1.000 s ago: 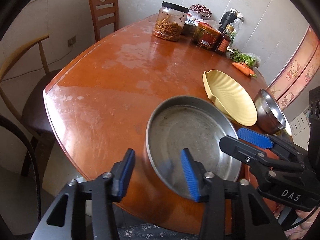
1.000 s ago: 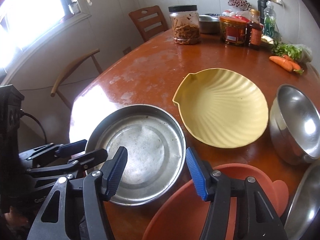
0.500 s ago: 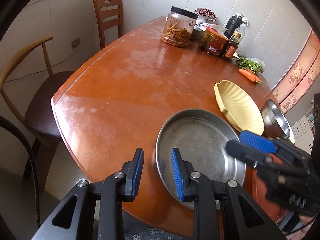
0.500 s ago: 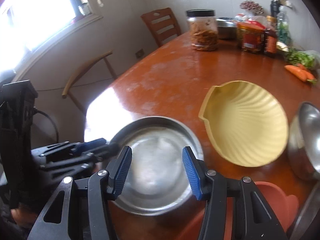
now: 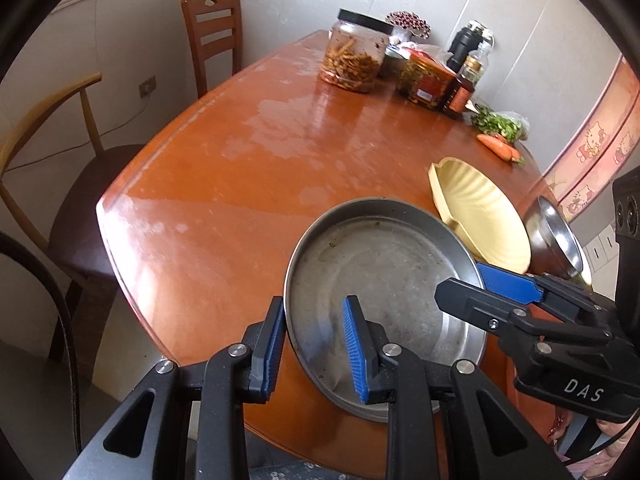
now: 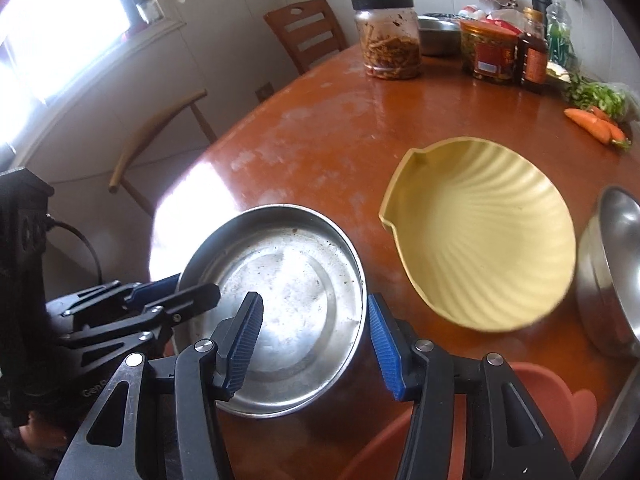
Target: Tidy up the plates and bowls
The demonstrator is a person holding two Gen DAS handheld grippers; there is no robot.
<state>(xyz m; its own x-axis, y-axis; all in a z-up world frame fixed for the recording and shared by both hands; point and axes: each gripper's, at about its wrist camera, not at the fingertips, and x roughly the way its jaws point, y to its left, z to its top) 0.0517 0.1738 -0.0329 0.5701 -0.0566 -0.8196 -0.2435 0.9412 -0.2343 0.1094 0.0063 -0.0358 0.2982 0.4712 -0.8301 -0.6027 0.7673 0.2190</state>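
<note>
A round steel pan [image 5: 392, 280] [image 6: 296, 280] sits at the near corner of the orange-brown table [image 5: 224, 184]. My left gripper [image 5: 314, 344] is shut on the pan's left rim, the outer pad against the wall and the other finger inside. My right gripper [image 6: 312, 340] straddles the opposite rim. Its outer pad touches the outside wall, while its inner finger hangs over the pan's floor, apart from the wall. A yellow shell-shaped plate [image 6: 480, 232] lies just beyond the pan, and a steel bowl [image 6: 612, 264] stands to its right.
A red plastic bowl [image 6: 540, 400] lies under my right gripper at the table's near edge, with another steel rim [image 6: 616, 432] beside it. Jars [image 5: 356, 56], bottles and carrots [image 5: 496, 146] crowd the far end. Wooden chairs [image 5: 212, 36] stand to the left.
My left gripper narrowed from wide apart to a close hold at the pan's left rim. The right gripper's fingers drew closer together and shifted left from above the red bowl to span the pan's right rim.
</note>
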